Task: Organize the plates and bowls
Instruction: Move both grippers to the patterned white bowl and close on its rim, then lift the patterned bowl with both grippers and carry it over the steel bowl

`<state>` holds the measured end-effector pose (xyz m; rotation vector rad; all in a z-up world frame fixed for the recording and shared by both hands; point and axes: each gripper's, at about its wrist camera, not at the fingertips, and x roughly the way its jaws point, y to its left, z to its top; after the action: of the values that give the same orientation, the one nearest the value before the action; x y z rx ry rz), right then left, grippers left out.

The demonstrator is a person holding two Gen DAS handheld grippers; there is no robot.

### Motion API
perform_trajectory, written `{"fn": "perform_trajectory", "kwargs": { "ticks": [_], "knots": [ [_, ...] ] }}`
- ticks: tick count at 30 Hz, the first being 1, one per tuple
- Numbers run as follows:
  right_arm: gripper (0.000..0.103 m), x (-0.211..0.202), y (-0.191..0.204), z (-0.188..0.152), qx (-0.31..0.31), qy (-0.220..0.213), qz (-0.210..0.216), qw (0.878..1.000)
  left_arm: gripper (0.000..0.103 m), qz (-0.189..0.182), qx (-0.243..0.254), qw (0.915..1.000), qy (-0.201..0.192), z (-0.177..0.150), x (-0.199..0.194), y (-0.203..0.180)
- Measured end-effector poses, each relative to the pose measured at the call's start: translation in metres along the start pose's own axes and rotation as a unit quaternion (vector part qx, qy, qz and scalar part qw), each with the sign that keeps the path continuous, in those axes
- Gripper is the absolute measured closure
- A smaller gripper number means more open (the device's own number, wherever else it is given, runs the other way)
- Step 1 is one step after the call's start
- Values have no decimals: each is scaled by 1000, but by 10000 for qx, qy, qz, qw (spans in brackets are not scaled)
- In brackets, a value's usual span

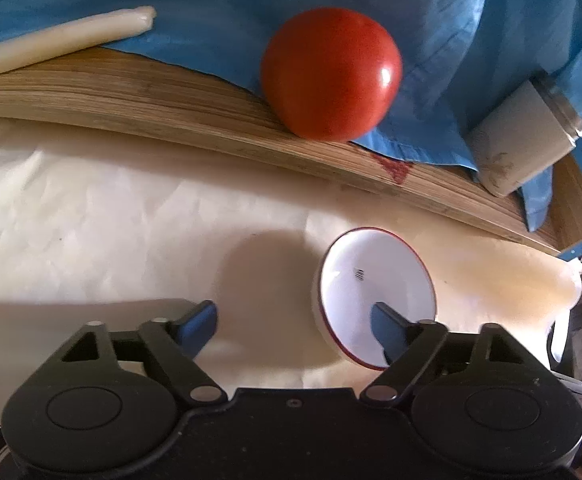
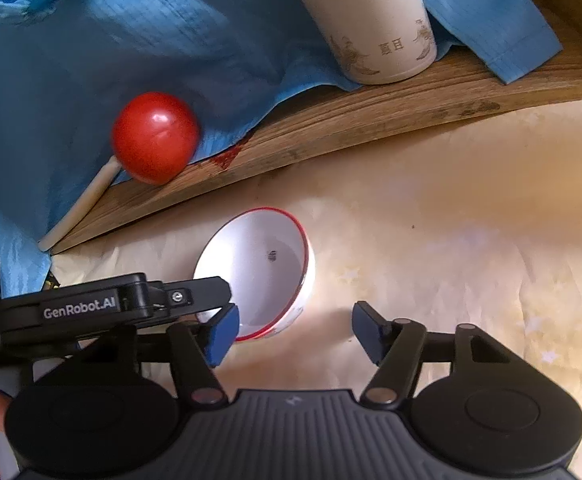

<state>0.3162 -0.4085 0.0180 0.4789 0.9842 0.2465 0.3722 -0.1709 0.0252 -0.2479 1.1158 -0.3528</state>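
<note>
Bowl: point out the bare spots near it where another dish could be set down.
Free: the cream table cover right of the bowl, and the stretch left of it below the wooden board. Crowded: the board's blue cloth, with red ball, candle and tumbler.

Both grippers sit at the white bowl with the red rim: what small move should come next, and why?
Probably close the left gripper a little further on the bowl's near wall. One of its fingers is already inside the bowl and the other outside, yet a wide gap remains. The right gripper also straddles the rim, pads not visibly pressing. The bowl looks tipped on the pale paper, so a firm pinch should precede any lift.
</note>
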Motion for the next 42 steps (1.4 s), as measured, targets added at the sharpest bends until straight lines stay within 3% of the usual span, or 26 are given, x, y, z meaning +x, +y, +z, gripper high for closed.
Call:
{"fn": "perform_trajectory", "kwargs": {
  "ticks": [8, 12, 15, 19, 29, 42],
  "knots": [
    [52, 0, -1, -1, 150, -120, 150, 9997, 53, -246, -34, 9996, -125, -2, -1, -8],
    [62, -3, -4, 1, 245, -197, 181, 9993, 75, -333, 95, 9994, 7, -3, 3, -8],
    [69, -2, -6, 2, 306, -201, 216, 9991, 82, -376, 90, 9992, 42, -1, 6, -8],
    [75, -1, -6, 1, 339, -164, 231, 9990, 85, -353, 111, 9993, 46, 0, 6, -8],
    [76, -6, -6, -5, 422, -224, 267, 9985, 85, -340, 119, 9994, 10, -5, 2, -11],
    [75, -44, 2, -24, 274, -430, 284, 9983, 85, -468, 309, 9983, -174, -22, -30, -25]
  ]
}}
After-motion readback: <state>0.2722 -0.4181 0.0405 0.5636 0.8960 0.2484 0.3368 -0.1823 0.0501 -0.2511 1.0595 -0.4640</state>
